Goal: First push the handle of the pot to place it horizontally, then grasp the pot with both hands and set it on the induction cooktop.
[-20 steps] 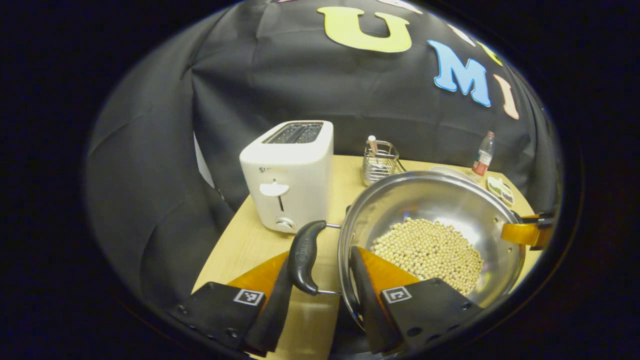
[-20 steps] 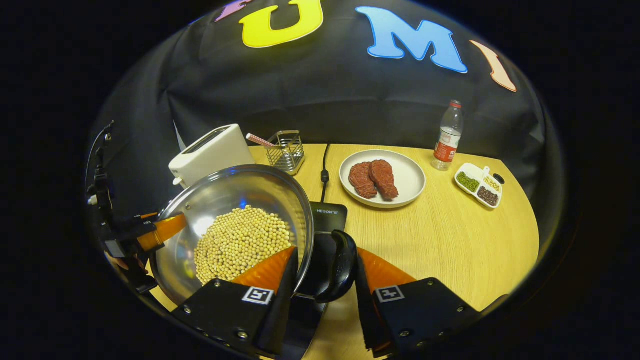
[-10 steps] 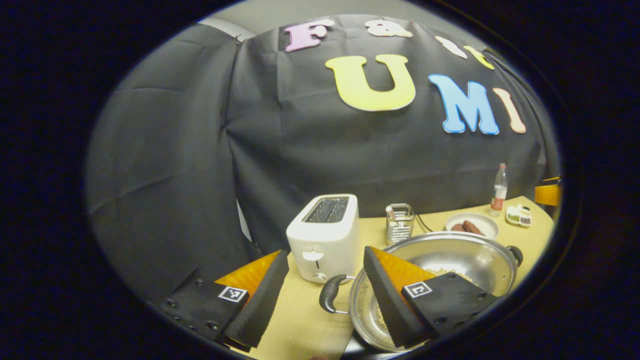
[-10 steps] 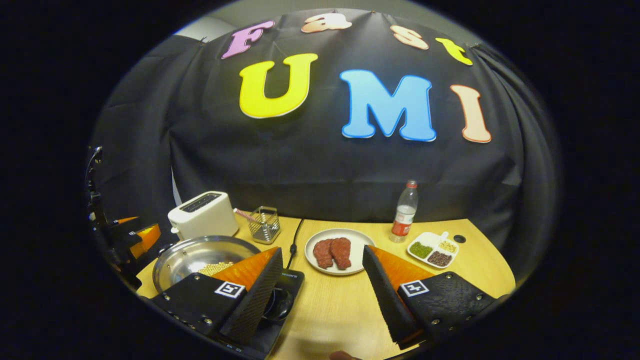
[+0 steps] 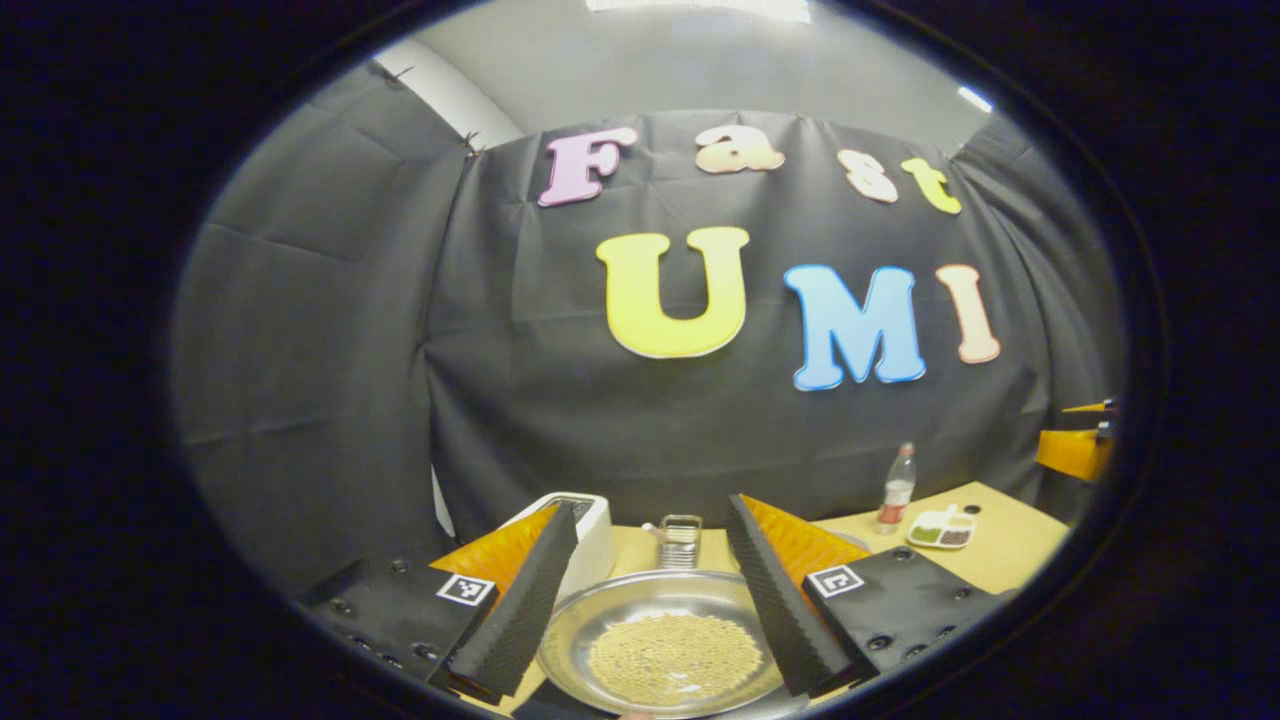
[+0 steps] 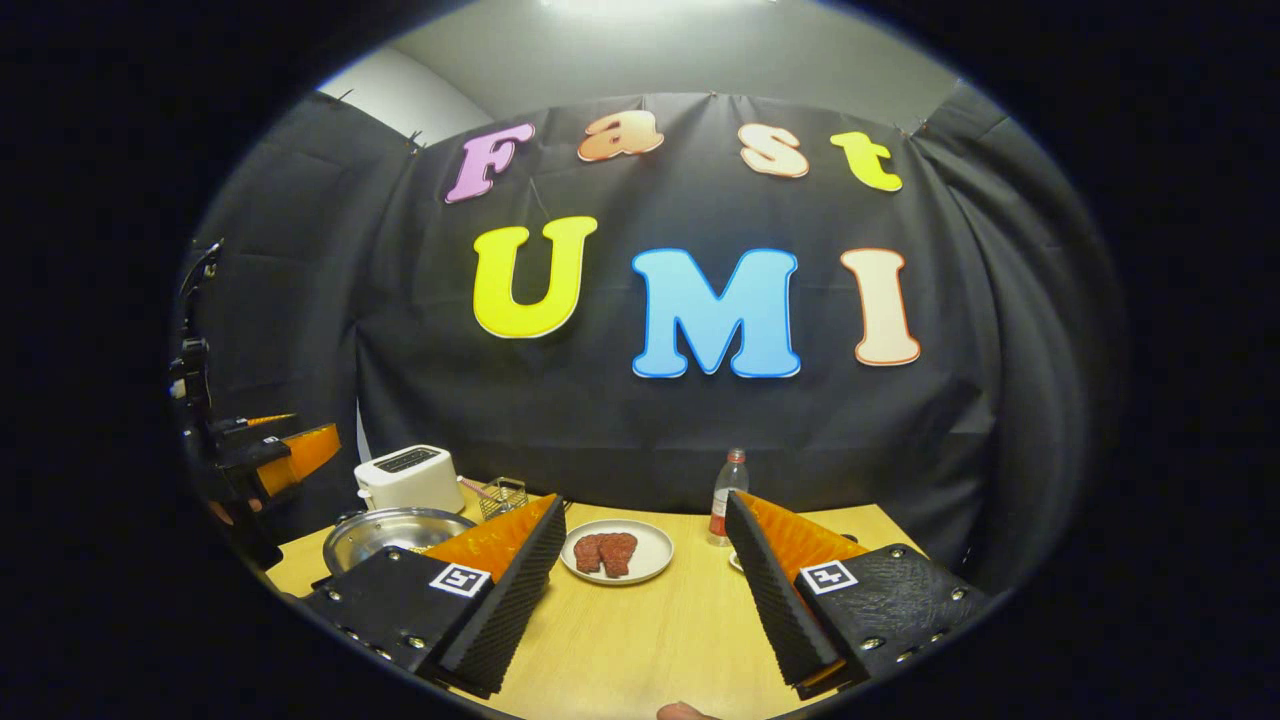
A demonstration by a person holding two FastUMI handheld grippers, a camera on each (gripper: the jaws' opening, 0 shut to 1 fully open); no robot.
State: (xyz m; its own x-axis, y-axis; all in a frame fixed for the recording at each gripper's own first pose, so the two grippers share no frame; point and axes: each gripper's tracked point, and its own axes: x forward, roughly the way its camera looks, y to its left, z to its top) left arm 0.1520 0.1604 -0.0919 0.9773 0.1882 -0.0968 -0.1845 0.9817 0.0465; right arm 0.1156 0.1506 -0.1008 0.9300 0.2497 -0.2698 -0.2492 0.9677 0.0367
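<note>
Currently, in the left gripper view, the left gripper (image 5: 650,600) is seen with its jaws spread wide and nothing held between them. Behind its left finger, at about seven o'clock, a white toaster (image 5: 592,530) is partly hidden on the wooden table (image 5: 1010,535). At six o'clock the steel pot (image 5: 665,650) is seen resting low between the fingers, filled with pale beans (image 5: 675,655); what lies under it cannot be told here. A wire holder (image 5: 681,528) is placed just behind the pot's rim, and a bottle (image 5: 896,490) and a small divided dish (image 5: 942,530) are set near four o'clock. In the right gripper view, the pot (image 6: 385,532) is found at eight o'clock, near the toaster (image 6: 408,478), touched by neither tool. The right gripper (image 6: 645,590) is likewise held wide apart and empty above the table, with a plate of meat (image 6: 615,552) seen between its fingers.
</note>
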